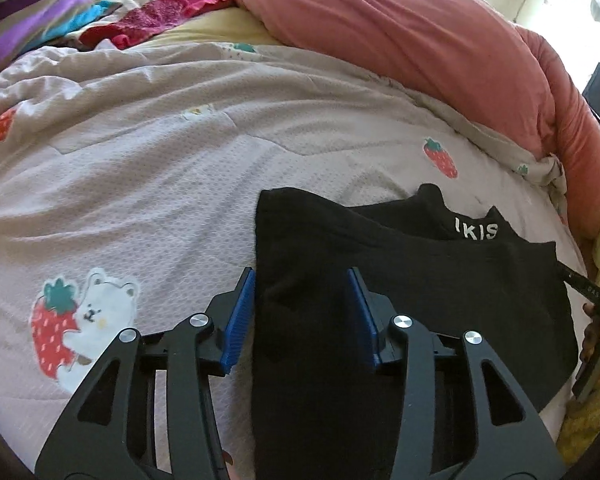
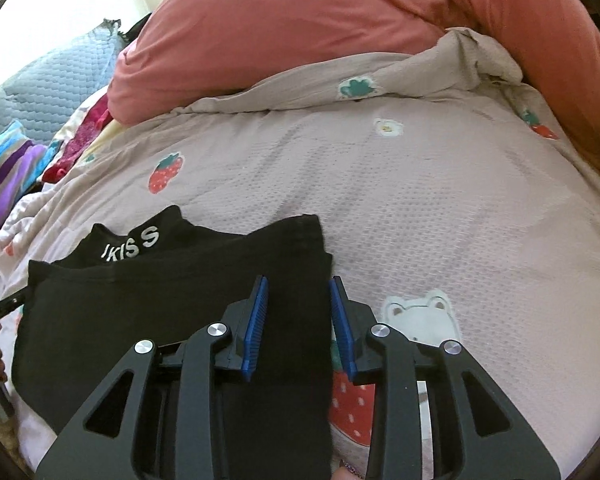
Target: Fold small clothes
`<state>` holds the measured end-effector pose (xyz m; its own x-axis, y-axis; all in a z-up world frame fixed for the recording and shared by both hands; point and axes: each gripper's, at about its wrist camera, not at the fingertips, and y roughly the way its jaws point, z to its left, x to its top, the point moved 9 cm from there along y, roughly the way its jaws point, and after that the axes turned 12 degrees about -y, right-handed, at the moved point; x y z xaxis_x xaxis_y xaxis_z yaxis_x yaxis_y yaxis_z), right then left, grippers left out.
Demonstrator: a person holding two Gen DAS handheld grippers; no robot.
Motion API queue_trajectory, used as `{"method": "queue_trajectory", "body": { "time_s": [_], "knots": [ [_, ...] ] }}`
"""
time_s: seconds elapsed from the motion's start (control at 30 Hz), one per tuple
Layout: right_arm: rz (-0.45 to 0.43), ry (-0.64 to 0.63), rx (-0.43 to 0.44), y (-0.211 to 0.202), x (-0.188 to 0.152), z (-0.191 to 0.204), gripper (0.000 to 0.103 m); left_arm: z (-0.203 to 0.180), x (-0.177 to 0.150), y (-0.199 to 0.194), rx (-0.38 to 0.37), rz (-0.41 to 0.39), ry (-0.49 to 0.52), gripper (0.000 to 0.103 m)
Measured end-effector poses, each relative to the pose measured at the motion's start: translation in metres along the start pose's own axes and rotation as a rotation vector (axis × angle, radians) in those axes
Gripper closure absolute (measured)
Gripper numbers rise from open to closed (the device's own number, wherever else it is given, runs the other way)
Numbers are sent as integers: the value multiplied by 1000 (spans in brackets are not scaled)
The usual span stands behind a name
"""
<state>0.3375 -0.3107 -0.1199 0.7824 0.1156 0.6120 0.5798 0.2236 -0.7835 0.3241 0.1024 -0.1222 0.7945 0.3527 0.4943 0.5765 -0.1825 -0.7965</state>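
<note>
Both sleeves of your black cotton top [image 1: 400, 280] are folded in; left gripper [image 1: 302, 312] and right gripper [image 2: 298, 316] jaws are released, astride them. Next, regrasp the hem below.

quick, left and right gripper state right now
Left gripper: open, pads straddling the left edge of the black garment, not pinching it.
Right gripper: open, pads straddling the garment's right edge, not pinching it.

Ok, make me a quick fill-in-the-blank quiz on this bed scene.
1. The garment under both grippers is ____ in colour.
2. The fruit printed on the quilt is a ____.
3. The white lettering sits on the garment's ____.
4. The big pillow behind is ____.

Missing words: black; strawberry; collar; pink
</note>
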Motion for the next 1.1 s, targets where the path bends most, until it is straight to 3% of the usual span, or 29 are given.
{"method": "queue_trajectory", "body": {
  "time_s": [0.03, 0.07, 0.13, 0.2, 0.33, 0.43, 0.67, 0.73, 0.83, 0.93, 1.1],
  "knots": [
    [0, -3, -1, 1, 0, 1, 75, -1, -2, 2, 16, -1, 18, 91],
    [2, -6, 1, 2, -1, 2, 84, -2, -2, 2, 23, -6, 28, 92],
    [-12, -13, -4, -1, 0, 4, 92, -3, -2, -1, 19, -23, 48, 96],
    [-43, -17, 3, -10, 5, 4, 95, -5, 2, -11, 13, -59, 75, 99],
    [-123, -29, -6, -31, 21, 3, 95, -19, 20, -41, -13, -167, 120, 99],
    [-147, -32, -34, -35, 32, -1, 95, -26, 31, -44, -1, -202, 138, 99],
    [-22, -32, -108, 2, 9, -9, 95, -9, 15, -1, 91, -109, 111, 98],
    [8, -20, -123, 12, -1, -11, 94, 0, 7, 7, 117, -96, 109, 93],
    [4, -3, -143, 12, -7, -14, 93, 7, -1, 11, 127, -93, 104, 87],
    [6, 6, -163, 7, -10, -15, 83, 11, -3, 3, 131, -96, 102, 82],
    [-17, 25, -147, -19, -14, -14, 75, 9, -5, -21, 145, -118, 115, 81]
  ]
}}
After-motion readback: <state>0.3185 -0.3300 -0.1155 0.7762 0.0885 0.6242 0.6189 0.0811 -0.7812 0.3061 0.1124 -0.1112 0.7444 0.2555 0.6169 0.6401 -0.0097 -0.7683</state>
